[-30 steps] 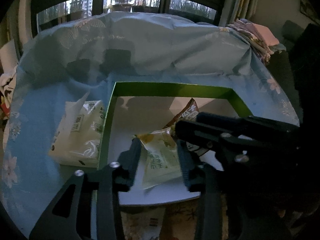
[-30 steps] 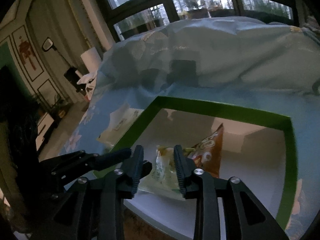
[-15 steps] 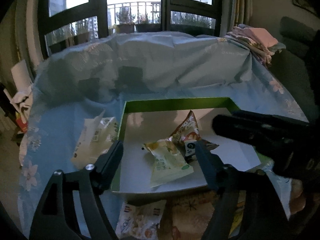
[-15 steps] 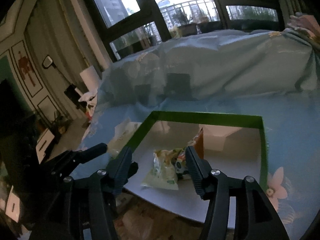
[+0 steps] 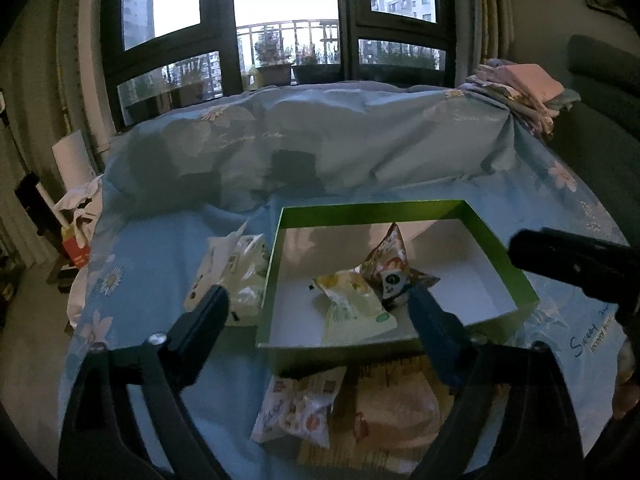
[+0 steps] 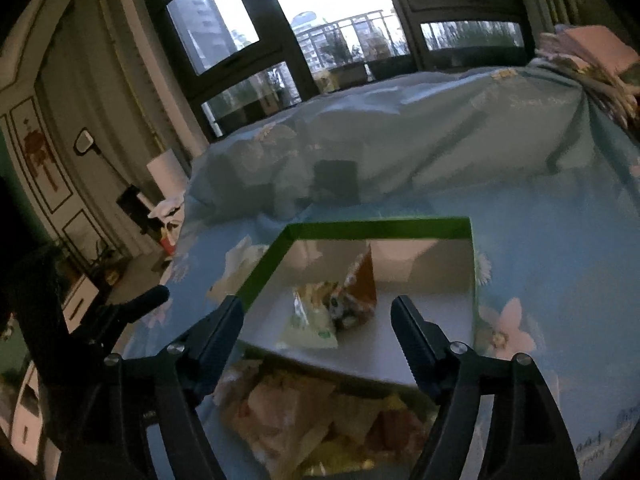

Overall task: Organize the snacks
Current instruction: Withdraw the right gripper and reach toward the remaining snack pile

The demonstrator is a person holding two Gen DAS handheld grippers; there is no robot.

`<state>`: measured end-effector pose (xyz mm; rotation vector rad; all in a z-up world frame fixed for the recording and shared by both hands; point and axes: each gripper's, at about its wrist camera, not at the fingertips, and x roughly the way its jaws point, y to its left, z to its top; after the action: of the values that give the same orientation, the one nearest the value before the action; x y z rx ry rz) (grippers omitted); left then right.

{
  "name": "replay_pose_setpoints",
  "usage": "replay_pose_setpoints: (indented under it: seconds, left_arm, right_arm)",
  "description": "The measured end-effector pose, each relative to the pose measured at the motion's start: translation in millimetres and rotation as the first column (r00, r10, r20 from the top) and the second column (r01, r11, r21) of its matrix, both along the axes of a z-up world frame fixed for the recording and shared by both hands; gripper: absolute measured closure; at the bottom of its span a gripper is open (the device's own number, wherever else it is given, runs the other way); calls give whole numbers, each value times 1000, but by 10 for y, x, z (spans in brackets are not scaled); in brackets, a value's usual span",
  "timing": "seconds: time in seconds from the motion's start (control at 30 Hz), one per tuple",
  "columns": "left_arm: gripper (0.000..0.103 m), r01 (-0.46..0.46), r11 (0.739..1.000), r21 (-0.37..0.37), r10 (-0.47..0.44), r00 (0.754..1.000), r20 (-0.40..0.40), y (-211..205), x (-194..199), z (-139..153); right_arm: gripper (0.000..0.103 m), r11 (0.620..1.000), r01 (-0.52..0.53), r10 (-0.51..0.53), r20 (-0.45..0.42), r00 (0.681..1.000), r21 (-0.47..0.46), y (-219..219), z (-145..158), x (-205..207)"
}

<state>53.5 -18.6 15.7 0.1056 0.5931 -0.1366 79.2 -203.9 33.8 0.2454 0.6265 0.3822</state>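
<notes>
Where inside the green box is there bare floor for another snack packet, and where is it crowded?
Bare: the green box floor right of the orange packet, towards the right wall. Crowded: the middle, where the pale green packet overlaps the orange one.

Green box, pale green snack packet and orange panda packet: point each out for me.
green box [image 5: 372, 209]: left wrist view, far rim.
pale green snack packet [image 5: 352, 312]: left wrist view, middle of its face.
orange panda packet [image 5: 390, 258]: left wrist view, upper printed panel.

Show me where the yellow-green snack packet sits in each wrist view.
Left wrist: the yellow-green packet lies low of center in the green box, between the open fingers.
Right wrist: the packet lies just left of center.
Shared landmark: the orange panda bag beside it.
</notes>
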Motion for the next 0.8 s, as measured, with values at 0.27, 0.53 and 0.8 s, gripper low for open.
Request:
replay_pose_setpoints:
  seconds: [0.27, 0.53, 0.8]
  left_arm:
    - [0, -7, 1000, -28, 7, 1000, -2, 45, -221, -20]
    - [0, -26, 999, -44, 26, 1000, -1, 111, -335, -29]
    - [0, -30, 998, -54, 29, 999, -22, 166, -411, -67]
  right_arm:
    - [25, 1000, 0, 2, -58, 998, 21, -48, -189, -239]
    - [25, 1000, 4, -1, -79, 997, 29, -40, -257, -363]
    - [25, 1000, -8, 10, -81, 997, 22, 23, -266, -416]
